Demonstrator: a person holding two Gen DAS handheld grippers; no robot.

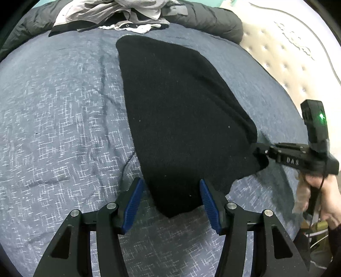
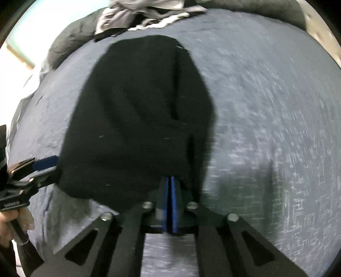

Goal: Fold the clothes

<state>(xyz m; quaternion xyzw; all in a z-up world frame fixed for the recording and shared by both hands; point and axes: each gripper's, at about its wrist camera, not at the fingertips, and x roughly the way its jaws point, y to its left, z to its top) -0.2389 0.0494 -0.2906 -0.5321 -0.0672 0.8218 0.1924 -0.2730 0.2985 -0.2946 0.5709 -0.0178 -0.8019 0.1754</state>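
blue-grey patterned bedspread (image 1: 64, 127) fills the view from my left wrist, with a dark puffy jacket (image 1: 213, 19) and a heap of pale grey clothes (image 1: 119, 15) along its far edge and a cream quilted mattress (image 1: 298, 70) bare at the right. the black knit garment (image 1: 174, 110) lies flat down the middle, narrowing toward me. my left gripper (image 1: 170, 198) stands apart, its blue pads either side of the near tip of the cloth and not pressing it. i judge the knit soft, light and floppy, likely to sag and stretch, so it is best taken by an edge or corner, both at once. my right gripper (image 1: 259, 152) comes in from the right, its tip at the garment's right corner; from here i cannot tell how its jaws stand. raised letters on its side look like "das", read with little certainty. a green light glows on the unit above it.

from my right wrist, all blurred, the same bedspread (image 2: 266, 106) lies under the black knit garment (image 2: 136, 119), which shows a lengthwise fold. my right gripper (image 2: 169, 185) has its blue pads together, and the near edge of the cloth seems pinched between them. my left gripper (image 2: 45, 168) is at the left, beside the cloth's corner, one blue pad showing. small white lettering on its body is too blurred to read.
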